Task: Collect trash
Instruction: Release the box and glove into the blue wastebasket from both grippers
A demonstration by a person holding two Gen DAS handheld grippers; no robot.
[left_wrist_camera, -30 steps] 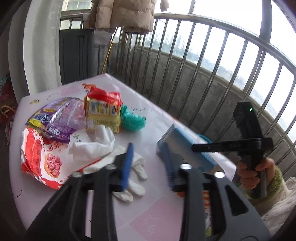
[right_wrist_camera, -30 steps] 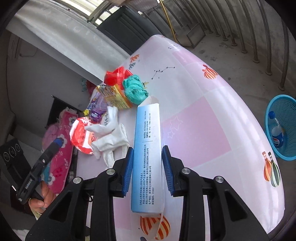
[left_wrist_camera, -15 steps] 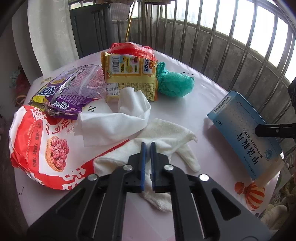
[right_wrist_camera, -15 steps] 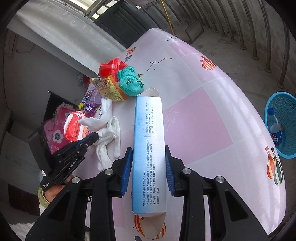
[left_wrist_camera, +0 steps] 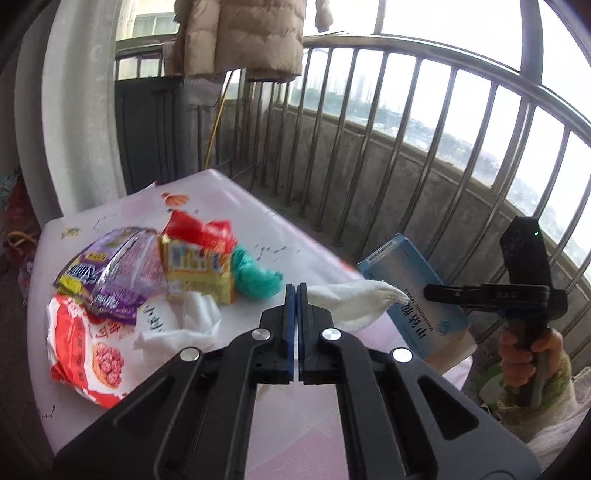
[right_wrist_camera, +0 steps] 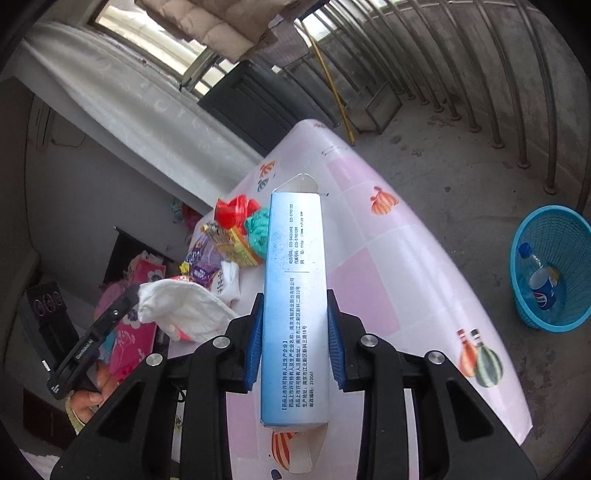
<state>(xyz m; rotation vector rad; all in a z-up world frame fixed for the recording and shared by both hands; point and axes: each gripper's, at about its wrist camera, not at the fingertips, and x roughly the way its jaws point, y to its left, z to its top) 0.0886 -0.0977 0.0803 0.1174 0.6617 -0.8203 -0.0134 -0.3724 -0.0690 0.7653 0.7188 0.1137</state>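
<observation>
Two grippers are each carrying a piece of trash above the table (right_wrist_camera: 369, 266). Nearest in the right wrist view, the right gripper (right_wrist_camera: 295, 334) is clamped on a blue-and-white carton (right_wrist_camera: 297, 295), its blue pads pressing the carton's two long sides while the box points forward, its far flap open. In the left wrist view, the left gripper (left_wrist_camera: 296, 317) has its jaws pressed together on a white cloth (left_wrist_camera: 354, 301), which trails off to the right and hangs clear of the tabletop; the same cloth (right_wrist_camera: 184, 310) shows in the right wrist view dangling from that gripper's tip. Just beyond, on the pink-patterned table, lie a crumpled white tissue (left_wrist_camera: 181, 321), a red-and-white snack bag (left_wrist_camera: 85, 343) and a purple wrapper (left_wrist_camera: 114, 273). Behind those stand a yellow snack packet (left_wrist_camera: 199, 269) with a red bag (left_wrist_camera: 201, 227) at its back, and a teal plastic bundle (left_wrist_camera: 255, 275) beside it. On the floor to the right of the table sits a blue basket (right_wrist_camera: 554, 225) holding a cola bottle (right_wrist_camera: 541, 282). Farthest off, a metal railing (left_wrist_camera: 406, 129) closes the balcony, and a beige padded coat (left_wrist_camera: 243, 33) hangs above.
</observation>
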